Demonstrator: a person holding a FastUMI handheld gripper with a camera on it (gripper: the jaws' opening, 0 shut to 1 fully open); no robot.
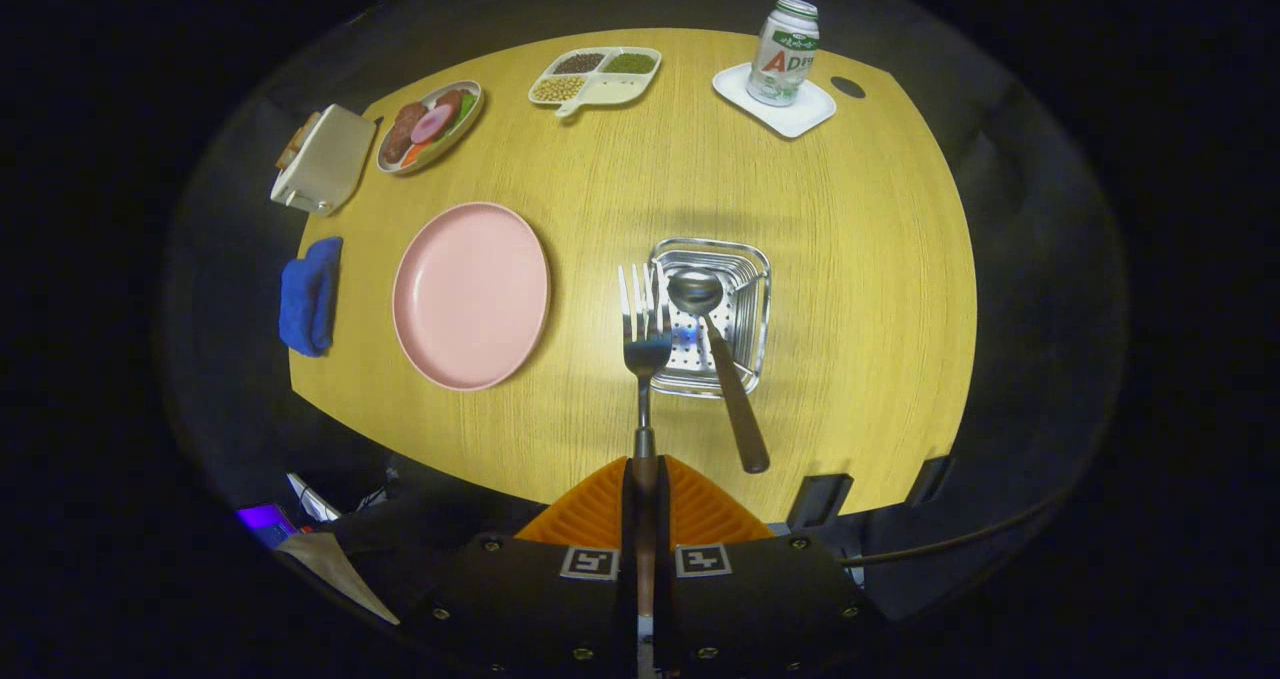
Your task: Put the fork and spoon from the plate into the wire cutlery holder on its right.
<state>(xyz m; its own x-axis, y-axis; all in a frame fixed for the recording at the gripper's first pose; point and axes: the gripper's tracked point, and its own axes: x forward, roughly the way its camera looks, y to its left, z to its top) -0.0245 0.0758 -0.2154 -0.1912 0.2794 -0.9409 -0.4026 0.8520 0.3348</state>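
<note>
My gripper (644, 479) is shut on the handle of a metal fork (644, 334), which points forward with its tines over the left rim of the wire cutlery holder (752, 269). I look down on the table from above. A spoon (715, 344) leans in the holder, bowl inside and dark handle sticking out toward me, just right of the fork. The pink plate (470, 295) lies bare to the left of the holder.
On the wooden table (850, 259): a blue cloth (309, 295) left of the plate, a white toaster (322, 159), a dish of food (430, 125), a divided tray of grains (596, 75), and a can (784, 51) on a white coaster far back right.
</note>
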